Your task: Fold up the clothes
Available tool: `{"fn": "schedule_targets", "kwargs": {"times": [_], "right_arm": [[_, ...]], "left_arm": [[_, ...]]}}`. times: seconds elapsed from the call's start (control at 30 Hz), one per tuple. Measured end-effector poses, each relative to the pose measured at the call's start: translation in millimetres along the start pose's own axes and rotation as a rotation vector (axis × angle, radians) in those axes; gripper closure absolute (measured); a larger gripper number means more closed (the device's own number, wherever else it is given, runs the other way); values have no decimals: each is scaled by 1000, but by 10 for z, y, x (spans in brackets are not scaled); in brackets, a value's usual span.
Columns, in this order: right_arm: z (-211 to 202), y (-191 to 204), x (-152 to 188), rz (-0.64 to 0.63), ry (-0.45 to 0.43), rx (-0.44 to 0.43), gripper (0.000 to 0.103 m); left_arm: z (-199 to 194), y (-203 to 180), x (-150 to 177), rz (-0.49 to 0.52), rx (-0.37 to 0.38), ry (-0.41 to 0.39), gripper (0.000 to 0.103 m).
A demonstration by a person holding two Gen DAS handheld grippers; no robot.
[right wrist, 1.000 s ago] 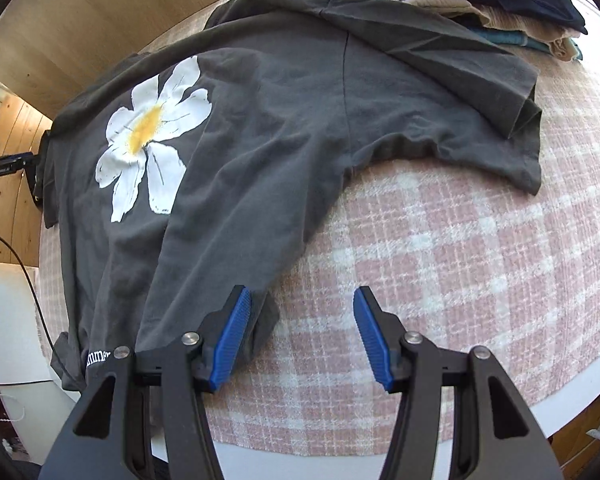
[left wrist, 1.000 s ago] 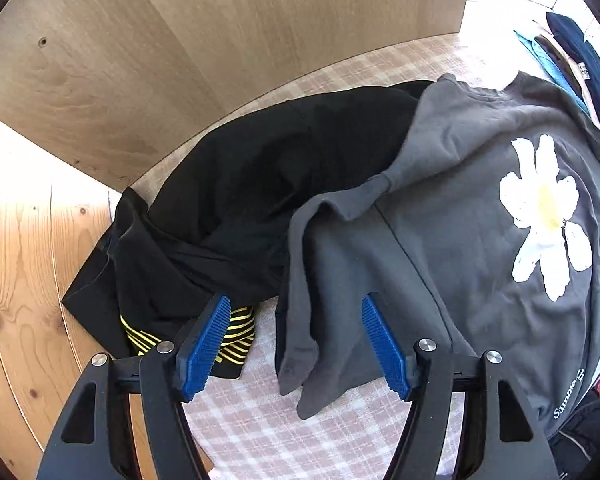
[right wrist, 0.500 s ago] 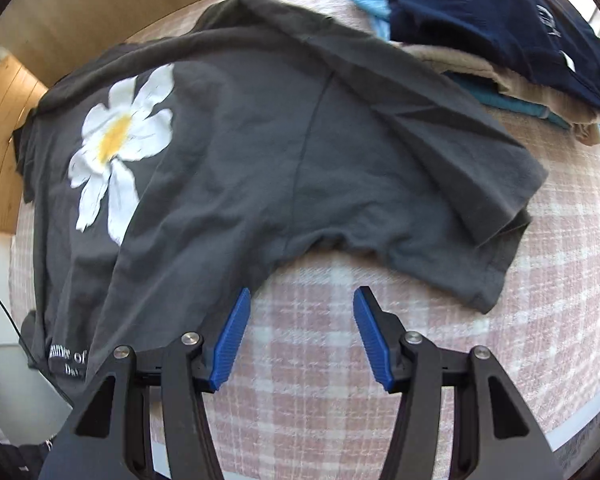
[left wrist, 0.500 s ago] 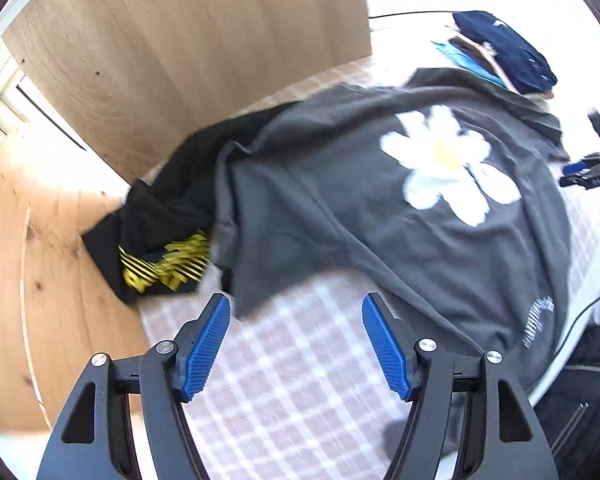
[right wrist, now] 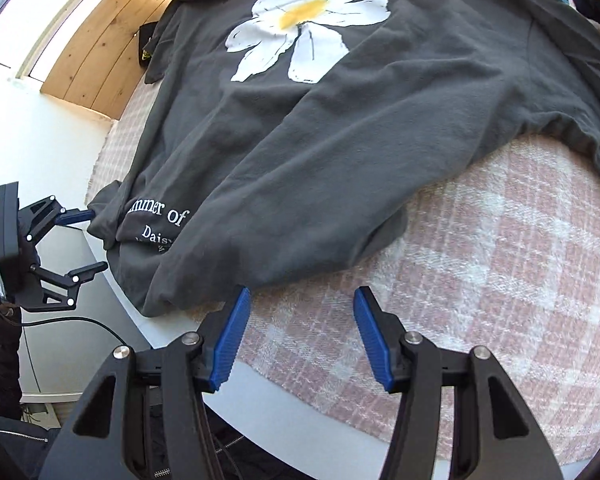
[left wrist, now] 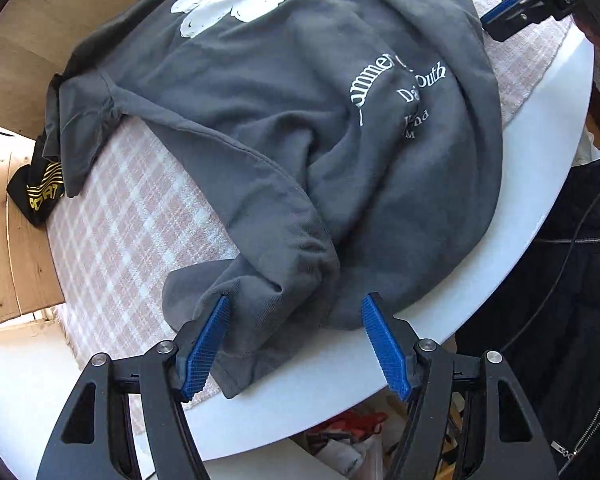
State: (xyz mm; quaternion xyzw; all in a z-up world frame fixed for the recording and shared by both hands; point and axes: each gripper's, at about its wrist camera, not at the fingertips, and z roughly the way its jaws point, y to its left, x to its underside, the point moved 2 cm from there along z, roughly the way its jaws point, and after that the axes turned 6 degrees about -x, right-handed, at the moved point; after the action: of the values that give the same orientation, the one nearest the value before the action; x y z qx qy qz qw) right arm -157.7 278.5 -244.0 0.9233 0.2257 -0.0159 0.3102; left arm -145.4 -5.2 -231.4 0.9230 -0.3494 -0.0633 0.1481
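Note:
A dark grey T-shirt (left wrist: 300,92) with a white daisy print and white lettering lies crumpled on the pink checked cloth (left wrist: 128,232). My left gripper (left wrist: 296,320) is open and points down at the bunched hem corner by the table's edge. A fold of the hem lies between its blue pads, unpressed. In the right wrist view the same shirt (right wrist: 340,128) fills the upper half. My right gripper (right wrist: 300,308) is open over bare checked cloth (right wrist: 480,260), just in front of the shirt's lower edge, with nothing between its fingers. Each gripper shows in the other's view: the right gripper (left wrist: 516,12), the left gripper (right wrist: 94,240).
The round white table (left wrist: 540,140) ends close to both grippers. A black garment with yellow print (left wrist: 36,196) hangs off the far side by the wooden floor. A person's black zipped jacket (left wrist: 560,300) stands at the right edge.
My left gripper has swept from the sleeve and black garment across to the shirt's lettered hem at the table edge. My right gripper has swung from the sleeve toward the hem.

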Motion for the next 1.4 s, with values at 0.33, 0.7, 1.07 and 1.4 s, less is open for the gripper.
{"fn": "schedule_targets", "kwargs": {"times": [0.33, 0.7, 1.07, 1.4], "right_arm": [[293, 519, -60, -71, -130, 90, 47], [-562, 745, -191, -52, -369, -10, 98], [-2132, 1125, -453, -147, -611, 90, 99], [-751, 423, -259, 30, -246, 250, 68]], "left_arm": [[181, 624, -117, -108, 261, -9, 90], [-456, 1375, 126, -275, 481, -179, 93], [-921, 2076, 47, -387, 545, -306, 93], [158, 2129, -167, -479, 531, -130, 93]]}}
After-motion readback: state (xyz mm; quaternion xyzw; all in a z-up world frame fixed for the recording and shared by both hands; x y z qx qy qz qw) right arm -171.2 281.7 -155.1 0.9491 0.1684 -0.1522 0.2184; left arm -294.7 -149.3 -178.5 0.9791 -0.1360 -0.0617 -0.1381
